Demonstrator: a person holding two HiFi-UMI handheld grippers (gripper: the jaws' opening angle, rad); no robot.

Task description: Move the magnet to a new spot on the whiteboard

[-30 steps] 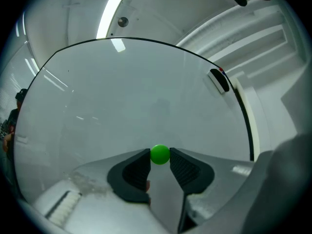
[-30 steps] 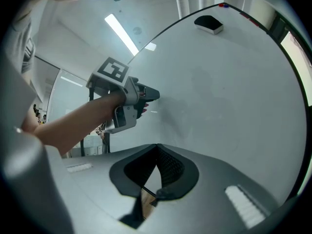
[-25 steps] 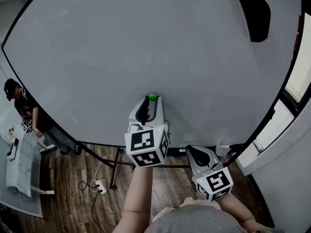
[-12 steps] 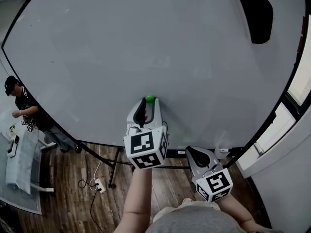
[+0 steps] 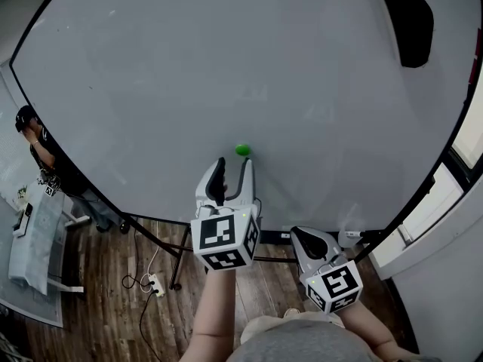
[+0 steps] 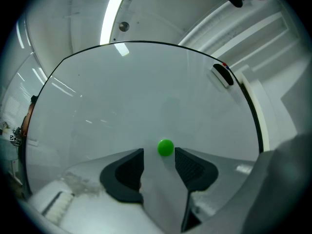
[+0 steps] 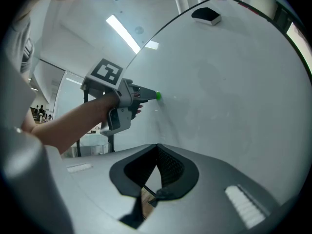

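Observation:
A small green magnet (image 5: pixel 242 150) sticks to the whiteboard (image 5: pixel 226 66) near its lower middle. My left gripper (image 5: pixel 234 164) hangs just below it, drawn back a little from the board. Its jaws are opening, and nothing lies between the pads. In the left gripper view the magnet (image 6: pixel 165 147) sits free just beyond the left gripper (image 6: pixel 159 153), touched by neither pad. My right gripper (image 5: pixel 305 239) is held low at the right, shut and empty. The right gripper view shows its shut jaws (image 7: pixel 157 150), and farther off the left gripper (image 7: pixel 141 94) beside the magnet (image 7: pixel 157 95).
A black eraser (image 5: pixel 408 26) clings to the board's upper right corner. A marker (image 5: pixel 351 234) lies on the tray at the lower right. A person (image 5: pixel 41 161) stands at the far left by a table (image 5: pixel 34 240). A power strip (image 5: pixel 156 286) lies on the wooden floor.
The left gripper has let go of the green magnet and drawn back from the board with its jaws spread. The magnet stays stuck where it was set. The right gripper has kept still.

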